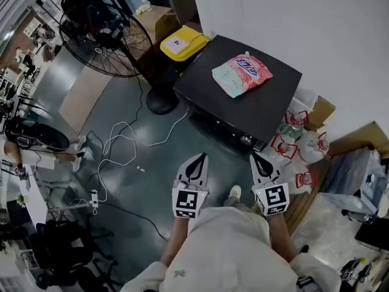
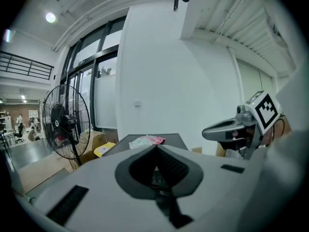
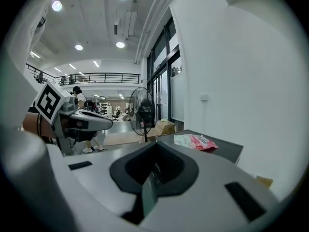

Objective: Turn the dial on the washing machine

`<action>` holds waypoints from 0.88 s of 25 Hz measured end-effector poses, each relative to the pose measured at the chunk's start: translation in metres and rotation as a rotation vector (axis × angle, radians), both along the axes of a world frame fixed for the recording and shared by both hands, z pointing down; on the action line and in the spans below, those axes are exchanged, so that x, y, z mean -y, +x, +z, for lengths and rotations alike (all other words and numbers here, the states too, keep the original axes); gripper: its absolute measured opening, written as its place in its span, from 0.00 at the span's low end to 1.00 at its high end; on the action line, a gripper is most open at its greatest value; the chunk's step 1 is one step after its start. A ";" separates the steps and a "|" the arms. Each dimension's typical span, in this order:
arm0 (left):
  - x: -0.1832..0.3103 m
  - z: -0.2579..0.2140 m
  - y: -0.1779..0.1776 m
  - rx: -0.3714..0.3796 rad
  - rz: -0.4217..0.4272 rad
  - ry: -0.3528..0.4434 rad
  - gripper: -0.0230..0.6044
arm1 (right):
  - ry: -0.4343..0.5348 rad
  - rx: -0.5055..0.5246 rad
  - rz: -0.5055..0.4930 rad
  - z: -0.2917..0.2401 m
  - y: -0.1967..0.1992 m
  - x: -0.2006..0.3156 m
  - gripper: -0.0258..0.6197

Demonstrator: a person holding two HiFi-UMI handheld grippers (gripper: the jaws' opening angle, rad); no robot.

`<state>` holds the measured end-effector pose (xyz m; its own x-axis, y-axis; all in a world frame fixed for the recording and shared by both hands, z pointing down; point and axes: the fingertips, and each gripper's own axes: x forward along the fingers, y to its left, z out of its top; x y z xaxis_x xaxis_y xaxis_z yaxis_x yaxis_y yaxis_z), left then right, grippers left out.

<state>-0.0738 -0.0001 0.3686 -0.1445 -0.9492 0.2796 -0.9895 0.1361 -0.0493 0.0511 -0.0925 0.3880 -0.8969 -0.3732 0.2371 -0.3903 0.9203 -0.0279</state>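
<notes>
Closest in, at the bottom of the head view: pale top and sleeves of the person (image 1: 228, 248), a gripper in each hand, side by side and apart. On the left, the left gripper (image 1: 197, 158) closed, jaws pressed tip to tip, nothing between them. On the right, the right gripper (image 1: 260, 159) closed as well, jaws together and empty. At the rear of both, marker cubes (image 1: 186, 202) facing up. Below and between them, a white shoe (image 1: 234, 191) on the dark glossy floor (image 1: 158, 181).

Just ahead of the tips, near but not touching: the black washing machine (image 1: 267, 108), set cornerwise against the white wall (image 1: 316, 23). Along its near edge, a narrow control strip (image 1: 240, 137); dial there too small to make out. On the flat lid, toward the back, a pink-and-white pouch (image 1: 242, 73) lying flat.

To the right of the machine, clear jugs with red handles (image 1: 290, 146) on the floor, cardboard boxes (image 1: 322, 109) beside them. To the left, a white cable (image 1: 124, 140) looped across the floor toward the machine. Further back, a black pedestal fan (image 1: 106, 38), its round base beside the machine's left corner, and a yellow box (image 1: 182, 43) just behind the machine. Beyond that, in the right gripper view, an open hall with ceiling lights (image 3: 57, 5) and a railed gallery (image 3: 82, 76).
</notes>
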 end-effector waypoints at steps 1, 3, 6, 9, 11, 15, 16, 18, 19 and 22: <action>0.004 0.002 0.000 0.003 -0.003 -0.002 0.06 | 0.000 -0.003 -0.006 0.003 -0.002 0.003 0.05; 0.011 0.006 0.000 0.005 -0.003 -0.009 0.06 | 0.000 -0.009 -0.010 0.008 -0.004 0.008 0.05; 0.023 0.013 -0.001 0.007 0.005 -0.017 0.06 | -0.011 -0.016 -0.002 0.017 -0.006 0.016 0.05; 0.038 0.024 -0.006 0.003 0.010 -0.024 0.06 | -0.024 -0.038 0.008 0.031 -0.011 0.024 0.05; 0.047 0.034 -0.009 -0.009 0.025 -0.031 0.06 | -0.030 -0.052 0.025 0.041 -0.013 0.028 0.05; 0.066 0.054 -0.015 -0.028 0.091 -0.045 0.06 | -0.044 -0.065 0.087 0.056 -0.018 0.036 0.05; 0.071 0.059 -0.016 -0.034 0.112 -0.049 0.06 | -0.041 -0.073 0.108 0.061 -0.019 0.039 0.05; 0.083 0.070 -0.020 -0.049 0.158 -0.059 0.06 | -0.041 -0.102 0.159 0.073 -0.018 0.047 0.05; 0.089 0.075 -0.022 -0.056 0.185 -0.064 0.06 | -0.053 -0.116 0.185 0.078 -0.019 0.051 0.06; 0.104 0.091 -0.029 -0.075 0.272 -0.087 0.06 | -0.089 -0.150 0.265 0.091 -0.022 0.058 0.07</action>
